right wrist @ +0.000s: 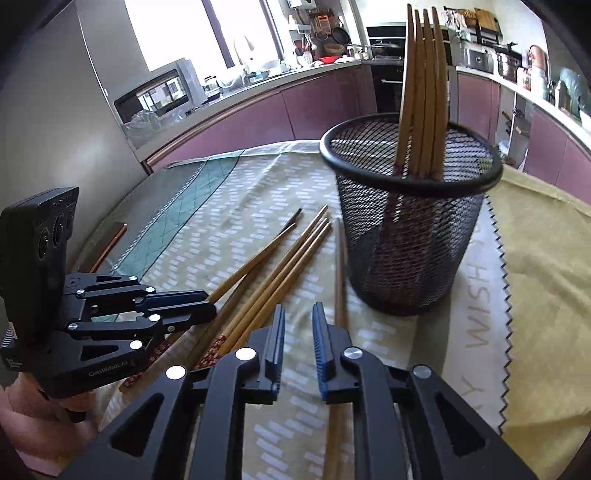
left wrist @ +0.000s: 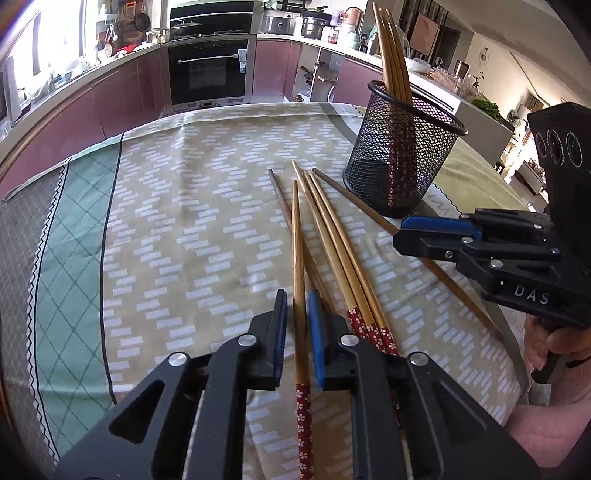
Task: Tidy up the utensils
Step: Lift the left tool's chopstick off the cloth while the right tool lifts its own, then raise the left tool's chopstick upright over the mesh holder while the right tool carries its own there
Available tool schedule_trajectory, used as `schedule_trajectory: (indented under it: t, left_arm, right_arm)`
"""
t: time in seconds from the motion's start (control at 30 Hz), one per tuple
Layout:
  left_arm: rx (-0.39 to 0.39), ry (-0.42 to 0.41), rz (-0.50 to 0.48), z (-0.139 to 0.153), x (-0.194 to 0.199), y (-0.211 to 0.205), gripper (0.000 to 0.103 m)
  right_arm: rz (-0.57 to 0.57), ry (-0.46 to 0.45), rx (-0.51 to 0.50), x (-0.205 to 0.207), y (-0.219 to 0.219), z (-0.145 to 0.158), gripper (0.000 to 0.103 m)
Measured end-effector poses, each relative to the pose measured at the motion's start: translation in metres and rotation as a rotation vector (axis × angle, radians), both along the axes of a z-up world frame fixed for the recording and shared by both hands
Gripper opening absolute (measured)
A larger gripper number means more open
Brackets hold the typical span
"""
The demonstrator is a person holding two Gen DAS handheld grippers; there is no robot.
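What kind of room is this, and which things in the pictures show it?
Most likely a home kitchen: a built-in oven sits under a long counter crowded with pots, and a microwave stands near the window.

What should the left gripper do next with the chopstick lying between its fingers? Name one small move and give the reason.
Probably close the left gripper on the chopstick. It lies between the blue pads, which look slightly apart from it, not pressing. Four chopsticks already stand in the mesh holder, so this one likely goes there next. The right gripper holds nothing.
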State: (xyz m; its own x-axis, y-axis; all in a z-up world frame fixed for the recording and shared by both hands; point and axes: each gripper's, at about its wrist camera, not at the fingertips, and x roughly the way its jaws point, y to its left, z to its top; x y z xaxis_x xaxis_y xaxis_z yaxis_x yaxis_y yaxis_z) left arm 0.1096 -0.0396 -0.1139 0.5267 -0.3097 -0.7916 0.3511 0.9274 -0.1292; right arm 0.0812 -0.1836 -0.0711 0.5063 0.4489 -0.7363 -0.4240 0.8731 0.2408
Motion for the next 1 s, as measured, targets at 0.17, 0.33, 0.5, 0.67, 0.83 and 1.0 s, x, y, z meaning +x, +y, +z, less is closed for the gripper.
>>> schedule_trajectory:
  t: [0.17, 0.33, 0.5, 0.67, 0.83, 1.0]
  left_arm:
    - [0.015, -0.008, -0.007, 0.001, 0.004, -0.002, 0.023]
    - [0.031, -0.009, -0.016, 0.000, 0.007, -0.004, 0.021]
    - [0.028, 0.001, -0.001, 0.000, 0.011, -0.005, 0.008]
    - [0.001, -0.004, 0.012, 0.005, 0.010, -0.003, 0.008]
    - [-0.049, -0.046, -0.008, 0.028, 0.001, 0.002, 0.008]
    - [-0.124, -0.087, -0.034, 0.054, -0.005, 0.007, 0.008]
  right_arm:
    - [-0.039, 0.014, -0.064, 0.006, -0.005, -0.010, 0.027]
    - [-0.024, -0.006, -0.117, 0.007, -0.002, -0.013, 0.020]
    - [-0.029, 0.013, -0.076, 0.013, -0.003, -0.014, 0.006]
    - [-0.020, 0.010, 0.002, 0.006, -0.011, -0.008, 0.006]
    - [0.008, -0.032, 0.096, -0.007, -0.027, 0.012, 0.006]
    - [0.018, -0.071, 0.178, -0.017, -0.040, 0.032, 0.006]
